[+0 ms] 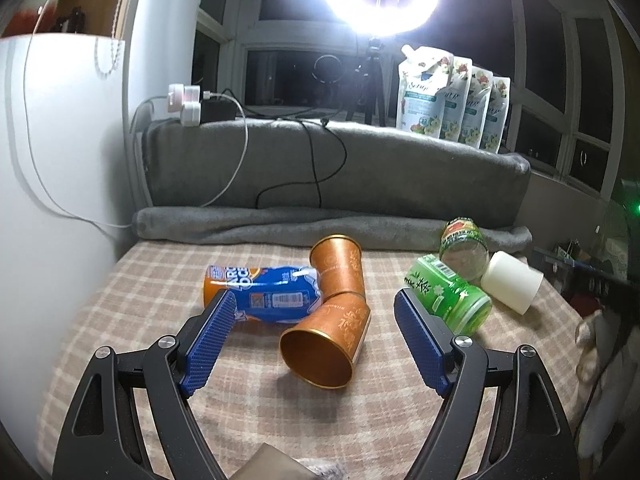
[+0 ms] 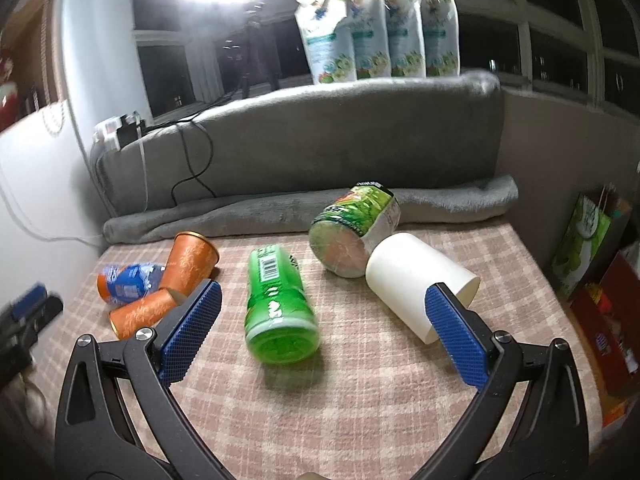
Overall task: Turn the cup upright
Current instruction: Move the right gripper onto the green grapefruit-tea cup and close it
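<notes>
Blue-padded fingers frame the lower part of both wrist views; the left gripper point(image 1: 314, 324) and the right gripper point(image 2: 324, 320) each stand with jaws wide apart and nothing between the pads. Centre frame in the left view, the near copper cup point(image 1: 326, 344) lies on its side on the checked cloth point(image 1: 248, 412), mouth turned toward the lens, its closed end touching a second copper cup point(image 1: 338, 268) lying behind it. At left centre a blue bottle point(image 1: 264, 294) rests against both cups. Right of centre lie a green bottle point(image 1: 450, 294), a clear jar point(image 1: 464, 250) and a white cup point(image 1: 512, 282), also tipped over. In the right view the white cup point(image 2: 416, 280) sits at centre right, partly behind the right finger, with the green bottle point(image 2: 280, 304) between the fingers at mid-frame and the jar point(image 2: 352, 236) above it. Judged from this layout, the step in hand is the approach: no cup is grasped yet and all lie on their sides. Which cup the task means cannot be told; the left gripper is best lined up on the near copper one. Next, the open jaws would need to straddle that cup's wall, close, then rotate it mouth-up, clear of the blue bottle.
</notes>
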A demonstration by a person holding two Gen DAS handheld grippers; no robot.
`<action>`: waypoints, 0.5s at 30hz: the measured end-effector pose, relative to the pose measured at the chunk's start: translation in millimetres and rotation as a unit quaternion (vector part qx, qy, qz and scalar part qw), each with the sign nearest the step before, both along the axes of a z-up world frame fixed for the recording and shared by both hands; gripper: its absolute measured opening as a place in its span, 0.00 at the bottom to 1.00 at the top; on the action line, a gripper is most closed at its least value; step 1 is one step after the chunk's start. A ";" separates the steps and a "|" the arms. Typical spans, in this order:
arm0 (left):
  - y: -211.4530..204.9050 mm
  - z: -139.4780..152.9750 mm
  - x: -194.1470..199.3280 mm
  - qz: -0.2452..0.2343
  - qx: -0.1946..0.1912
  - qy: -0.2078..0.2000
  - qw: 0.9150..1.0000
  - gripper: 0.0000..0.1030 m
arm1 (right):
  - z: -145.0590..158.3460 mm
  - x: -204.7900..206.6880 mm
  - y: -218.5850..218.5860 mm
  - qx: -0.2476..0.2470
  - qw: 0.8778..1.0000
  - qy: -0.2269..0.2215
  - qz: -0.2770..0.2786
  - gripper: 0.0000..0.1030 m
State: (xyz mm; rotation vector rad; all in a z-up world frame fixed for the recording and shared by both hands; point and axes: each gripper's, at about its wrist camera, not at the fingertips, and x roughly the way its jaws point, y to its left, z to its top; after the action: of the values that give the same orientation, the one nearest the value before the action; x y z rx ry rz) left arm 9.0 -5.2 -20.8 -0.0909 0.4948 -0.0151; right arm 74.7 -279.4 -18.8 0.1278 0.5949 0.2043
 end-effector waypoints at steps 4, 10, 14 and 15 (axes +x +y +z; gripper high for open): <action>6.3 -6.5 3.9 -0.004 -0.012 0.023 1.000 0.79 | 0.6 31.5 -17.0 0.039 0.998 0.038 -0.002 1.00; 19.3 -20.3 9.8 -0.014 -0.053 0.067 0.996 0.79 | -1.1 97.9 -46.1 0.122 0.986 0.116 -0.018 1.00; 26.3 -26.2 12.0 -0.007 -0.064 0.081 0.995 0.79 | -7.7 140.2 -50.2 0.133 0.976 0.170 -0.034 1.00; 28.3 -26.8 12.0 -0.004 -0.066 0.082 0.995 0.79 | -10.4 149.5 -49.8 0.135 0.973 0.182 -0.036 1.00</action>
State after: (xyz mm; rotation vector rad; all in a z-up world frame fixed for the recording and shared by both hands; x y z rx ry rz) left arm 21.0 23.1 -47.5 -0.2199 0.6574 -0.0491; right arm 224.1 -329.2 -29.1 0.4577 0.9253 0.1917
